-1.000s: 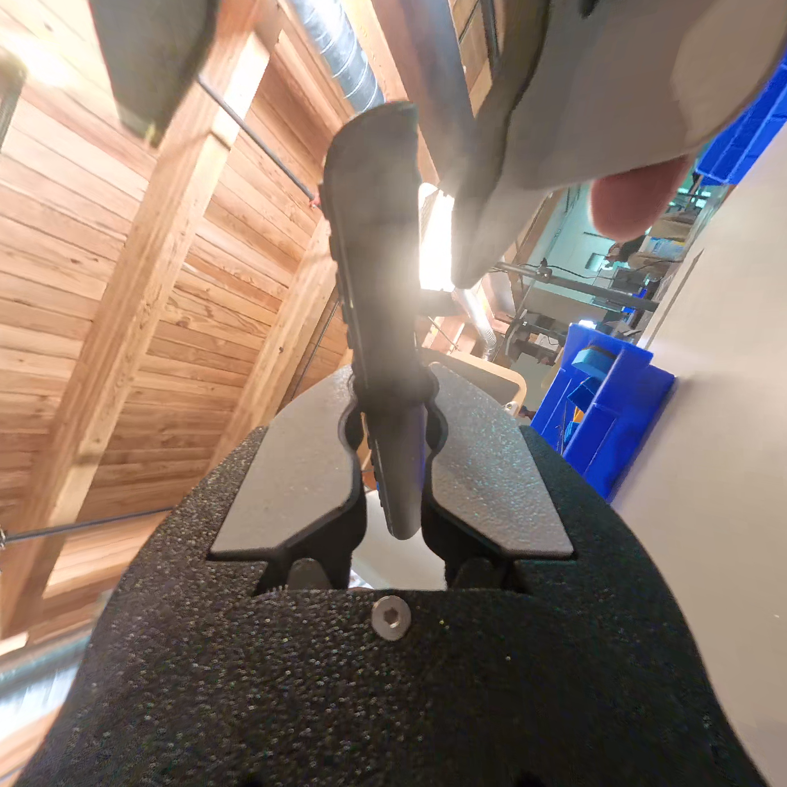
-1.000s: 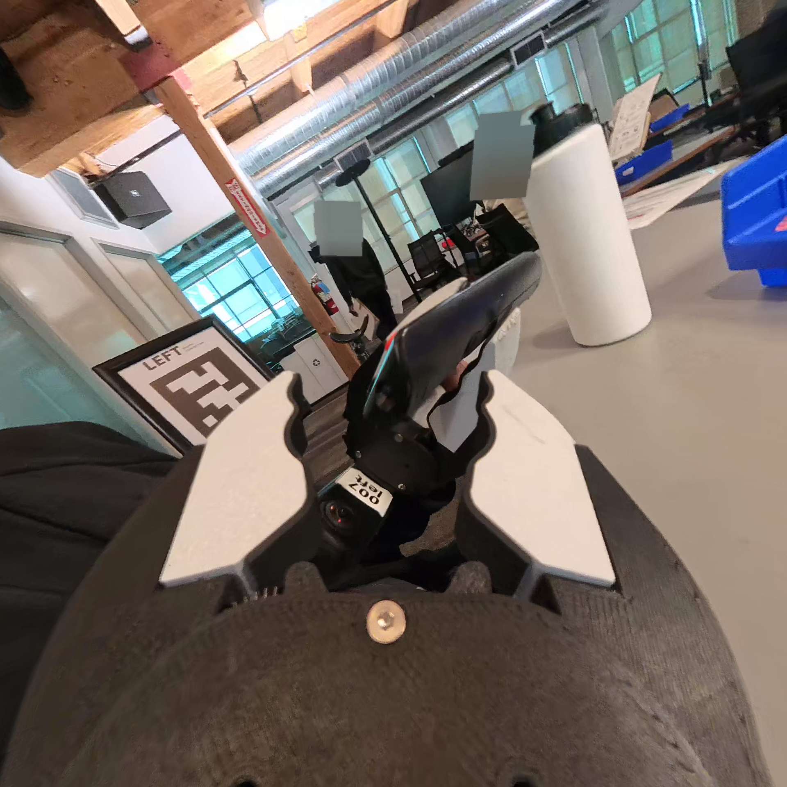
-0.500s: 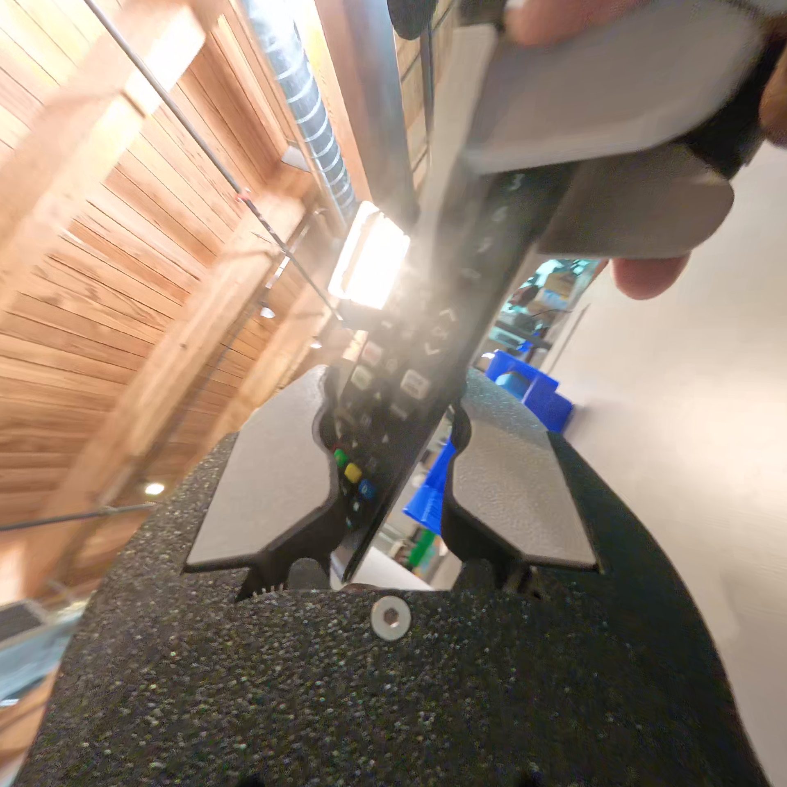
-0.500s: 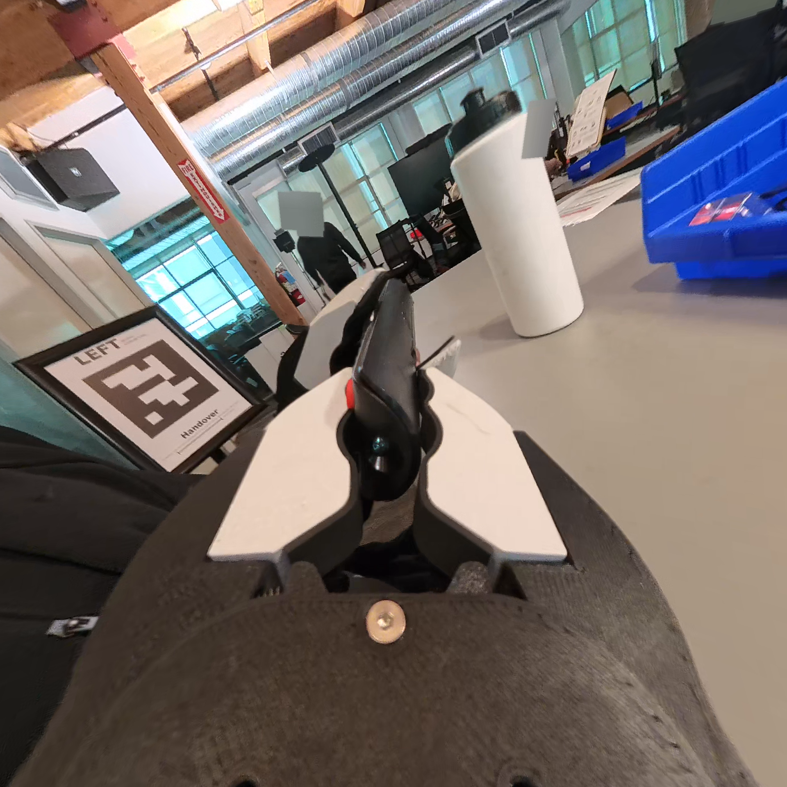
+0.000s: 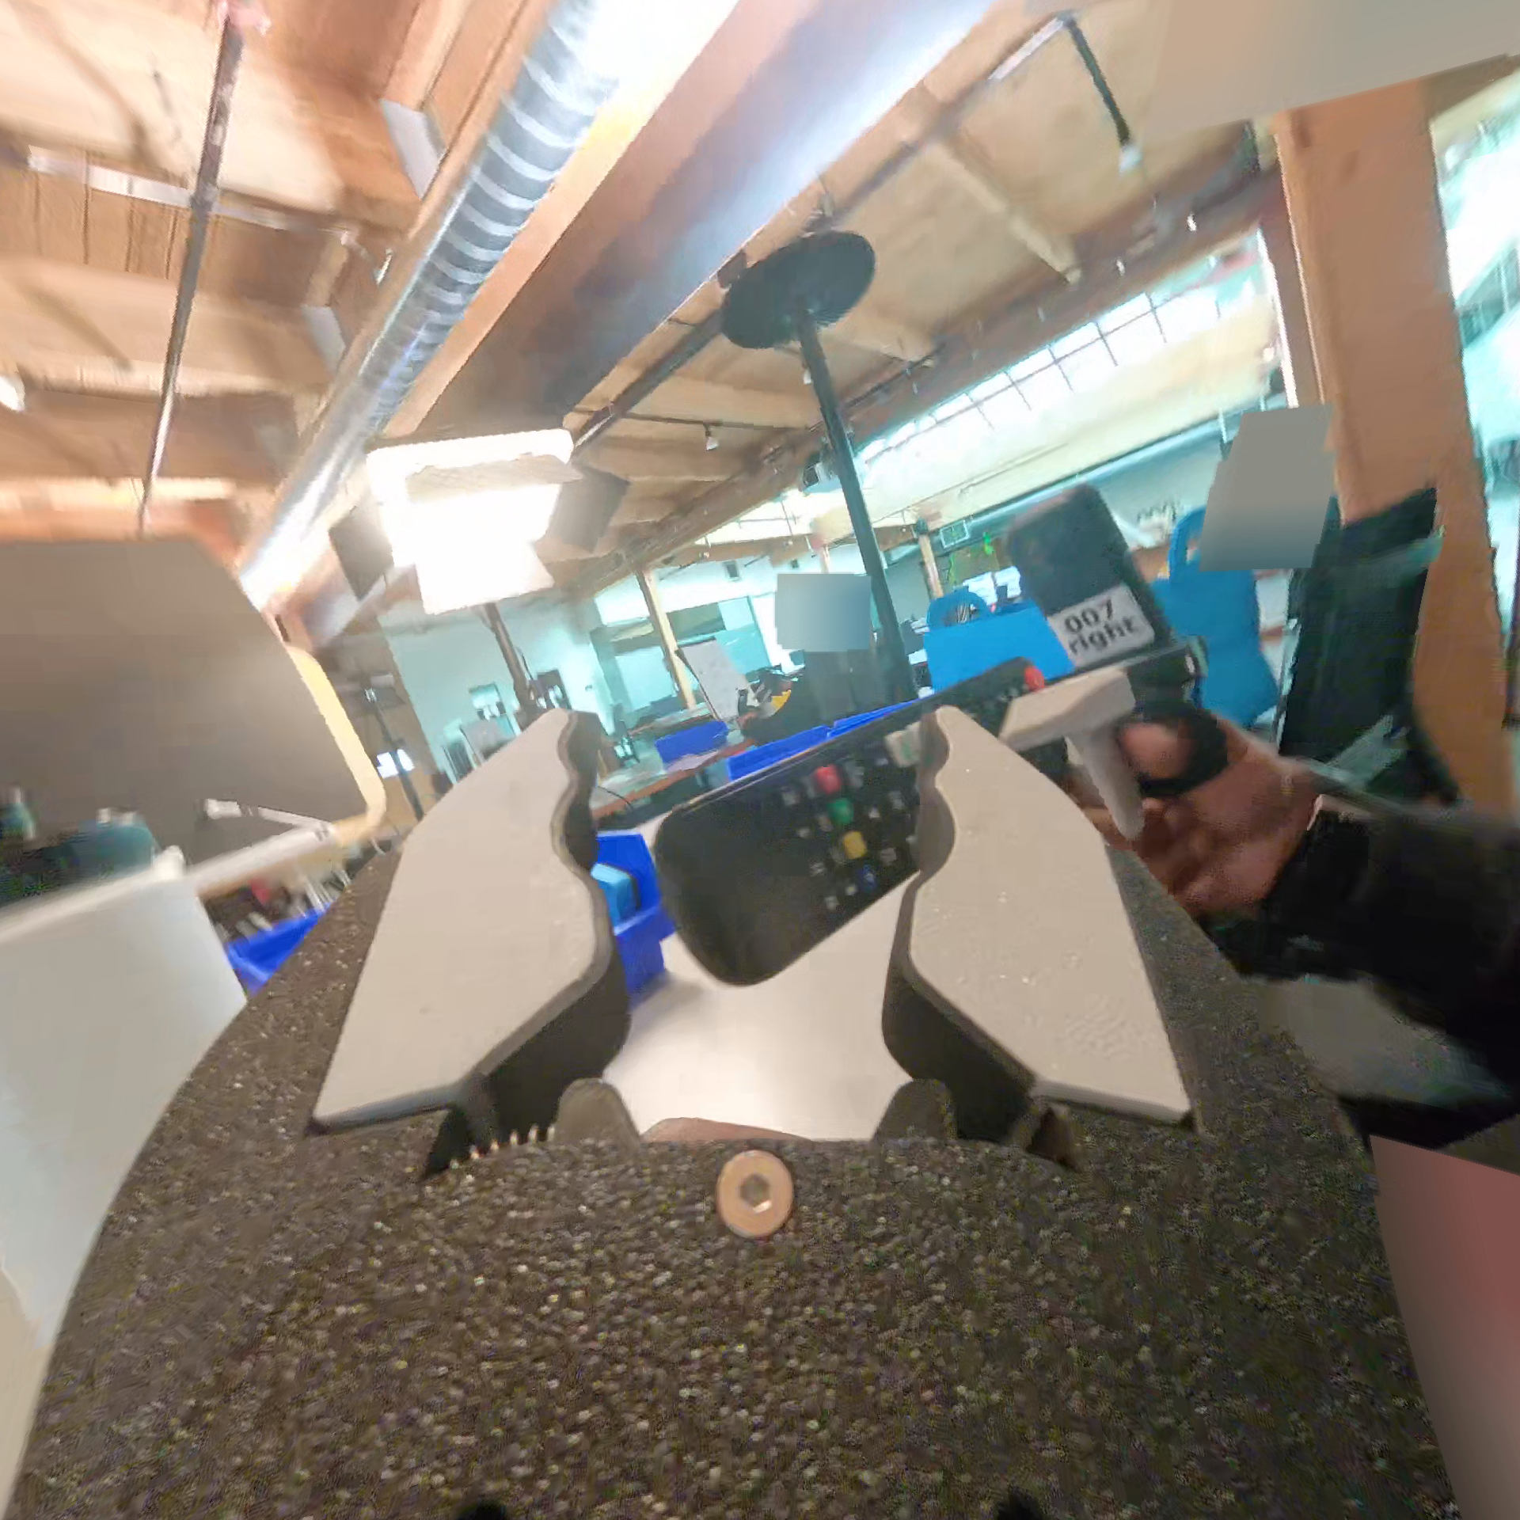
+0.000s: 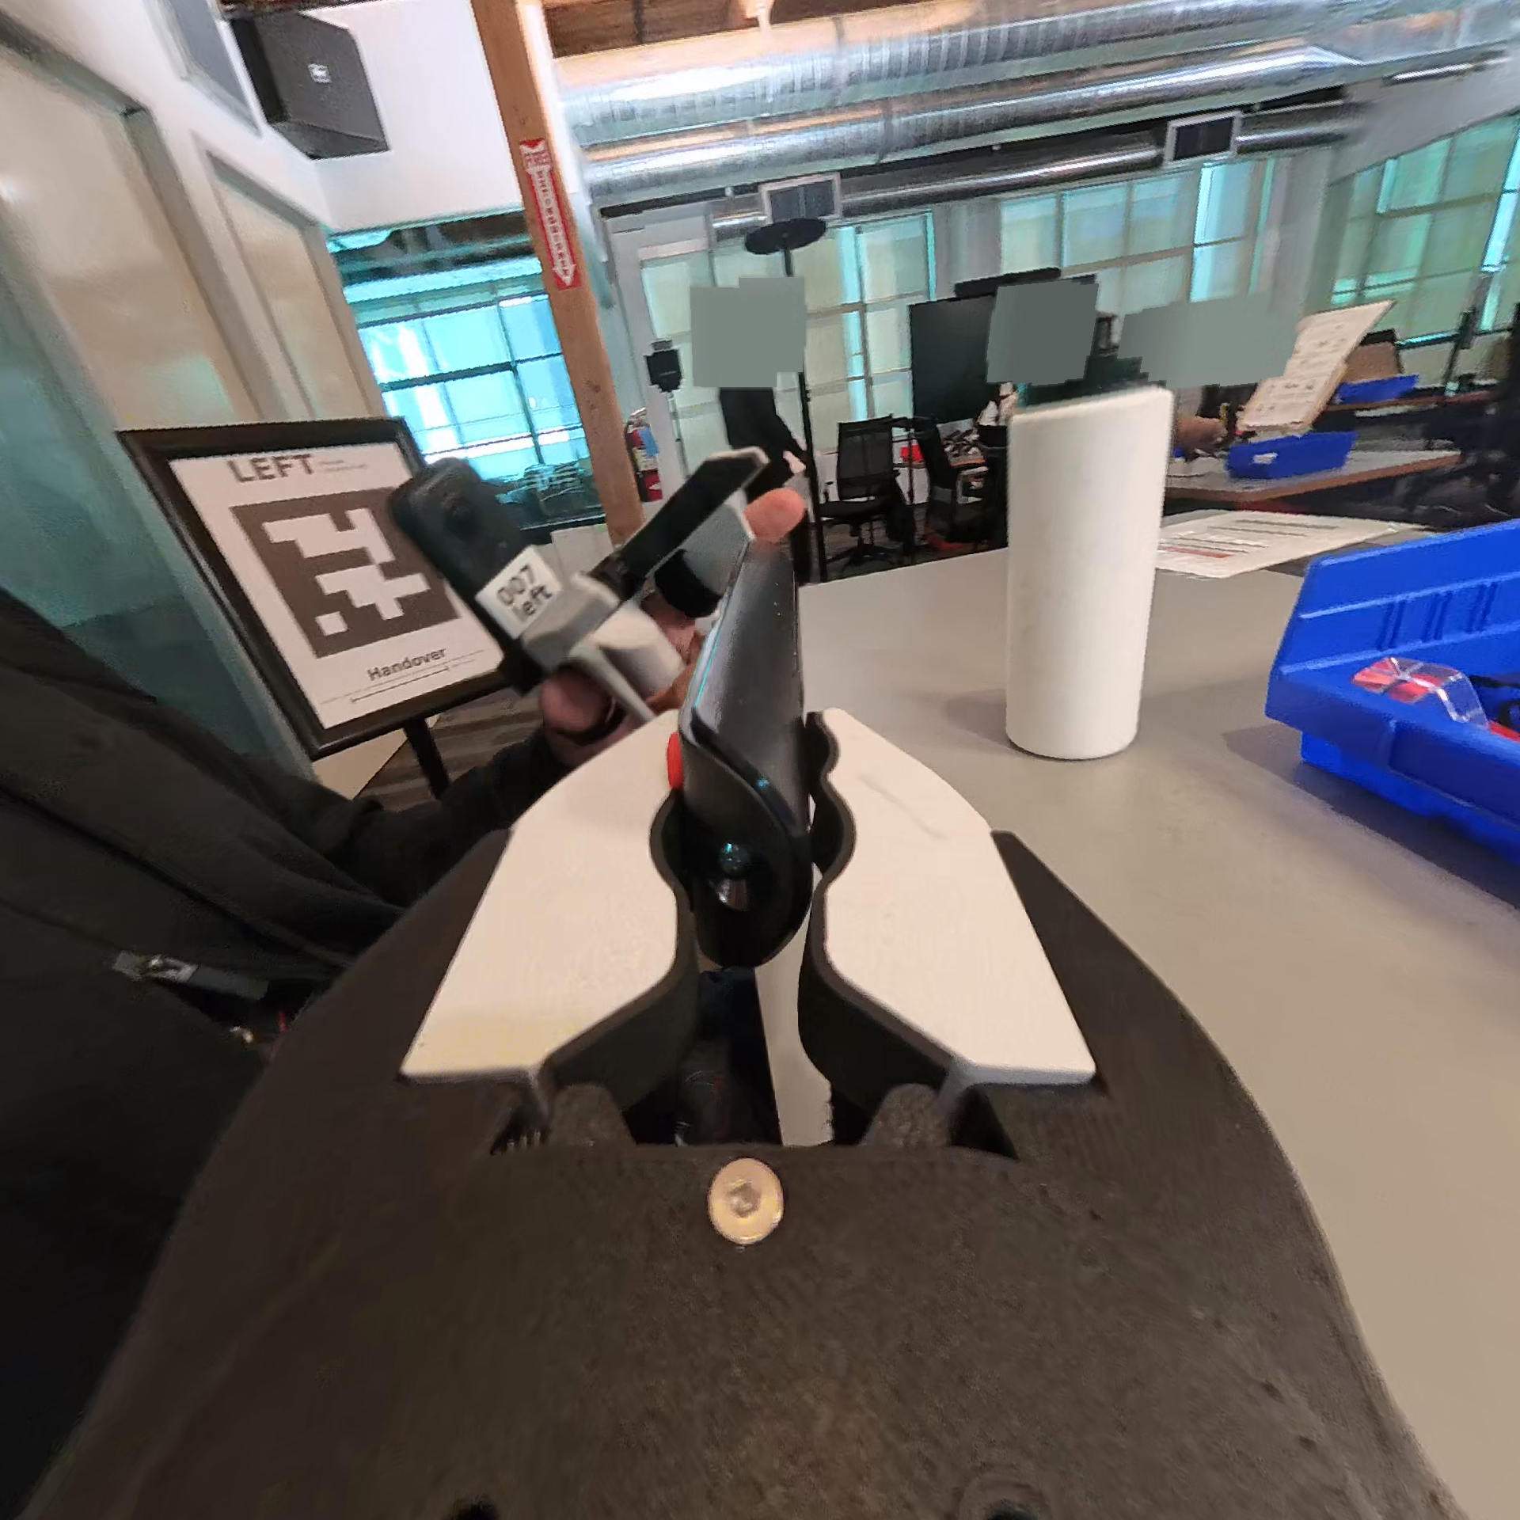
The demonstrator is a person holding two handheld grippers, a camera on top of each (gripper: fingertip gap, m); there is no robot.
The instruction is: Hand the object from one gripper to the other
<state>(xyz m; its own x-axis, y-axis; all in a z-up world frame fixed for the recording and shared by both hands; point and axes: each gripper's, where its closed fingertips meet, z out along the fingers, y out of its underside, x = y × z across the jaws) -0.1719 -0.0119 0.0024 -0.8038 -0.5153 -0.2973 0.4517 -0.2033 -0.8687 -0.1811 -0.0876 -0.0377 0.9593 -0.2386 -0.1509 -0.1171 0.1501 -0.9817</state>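
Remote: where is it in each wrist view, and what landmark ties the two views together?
Left wrist view: remote sits centre, button face showing, between the open left fingers, touching neither.
Right wrist view: remote sits centre, seen edge-on and upright, clamped between the right fingers.
Shared landmark: the black pole lamp with a disc top, behind the remote in both.

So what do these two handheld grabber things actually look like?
Each gripper has a rough black speckled body with a silver screw, and two flat pale grey fingers with wavy inner edges. The left gripper carries a black camera with a white sticker. The person's sleeve is black.
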